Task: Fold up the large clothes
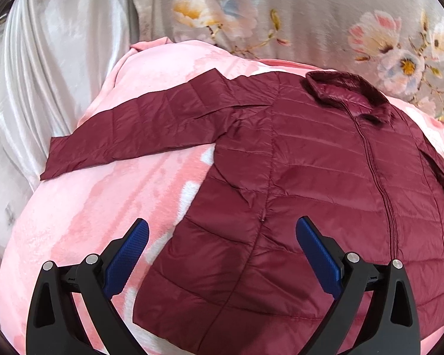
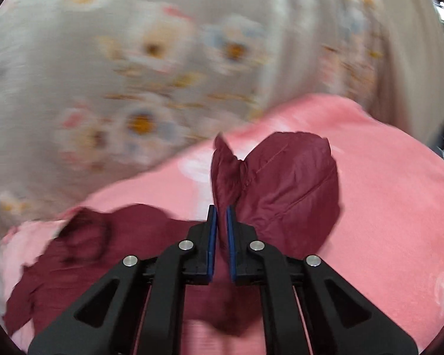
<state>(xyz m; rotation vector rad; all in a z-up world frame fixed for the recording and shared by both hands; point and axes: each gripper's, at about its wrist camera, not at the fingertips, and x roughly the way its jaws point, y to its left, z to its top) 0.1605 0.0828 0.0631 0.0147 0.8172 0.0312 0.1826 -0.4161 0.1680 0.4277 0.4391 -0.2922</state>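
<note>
Left wrist view: the maroon quilted jacket (image 1: 310,183) lies spread flat, front up and zipped, on a pink blanket (image 1: 88,207). Its collar (image 1: 343,91) points away from you, and one sleeve (image 1: 139,130) stretches out to the left across the blanket. Your left gripper (image 1: 222,248) hangs above the jacket's lower left edge with its blue-padded fingers (image 1: 127,260) spread wide and nothing between them. Beyond the blanket you see a grey floral cloth (image 1: 310,20), and to the left a pale satin sheet (image 1: 50,59).

In the right wrist view, blurred by motion, your right gripper (image 2: 221,222) is clamped on a bunched part of the jacket (image 2: 281,183), which rises in a crumpled lobe past the fingertips. More maroon fabric lies to the lower left on the pink blanket (image 2: 384,207), with the floral cloth (image 2: 133,74) behind
</note>
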